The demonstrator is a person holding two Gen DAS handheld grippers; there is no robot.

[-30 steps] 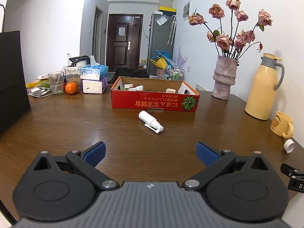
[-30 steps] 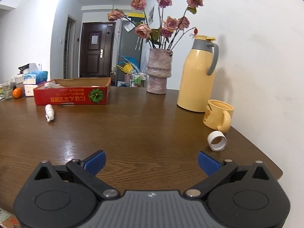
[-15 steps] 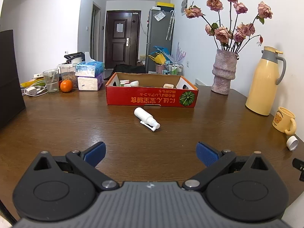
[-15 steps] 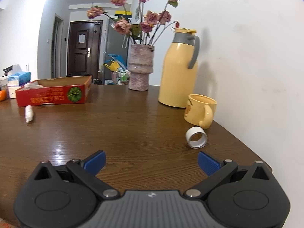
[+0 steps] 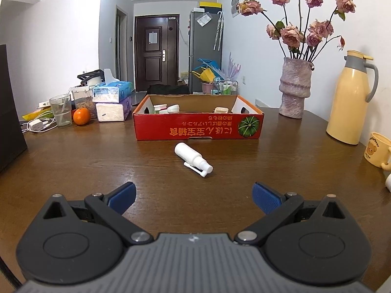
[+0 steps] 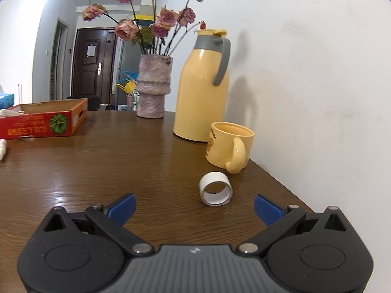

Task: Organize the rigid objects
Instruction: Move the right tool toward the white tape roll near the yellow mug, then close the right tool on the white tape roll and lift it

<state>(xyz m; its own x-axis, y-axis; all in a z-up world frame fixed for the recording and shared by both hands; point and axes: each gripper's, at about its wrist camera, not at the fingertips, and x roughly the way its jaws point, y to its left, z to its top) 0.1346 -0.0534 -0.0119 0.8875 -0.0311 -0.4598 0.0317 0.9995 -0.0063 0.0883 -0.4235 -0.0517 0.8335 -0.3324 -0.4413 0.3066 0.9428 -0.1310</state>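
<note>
Closer now on both sides than a second ago: box and bottle larger in left view, ring larger and nearer centre in right view.

Table (image 5: 73,161): brown wood, carries all items.

Box (image 5: 198,130): red cardboard tray, far centre of left view, open top, several small white items already inside. Likely the sorting target. Seen at far left in right view (image 6: 44,124).

Jug (image 6: 200,92), vase (image 6: 154,88), mug (image 6: 227,146): along the wall on the right; probably not part of the sorting. Mug just beyond the ring, apart from it.

Left gripper (image 5: 193,196): jaws wide apart, empty, low over table.

Right gripper (image 6: 194,206): jaws wide apart, empty, low over table.

Bottle (image 5: 191,157): white spray bottle, lying flat, between left gripper and box, dead ahead. Long axis diagonal: base far-left near box, nozzle near-right toward gripper. Well apart from pads. Only its tip visible at left edge of right view. Left gripper clearly nearer.

Ring (image 6: 215,188): white short tube, on its side, open end facing camera, axis pointing roughly along gripper fingers. Just ahead of right gripper, slightly right of centre between the pads, not yet between them. Near table edge.

Judgement: right gripper nearest a grasp; short advance forward needed to straddle ring. Rolling risk, given round wall on table.
</note>
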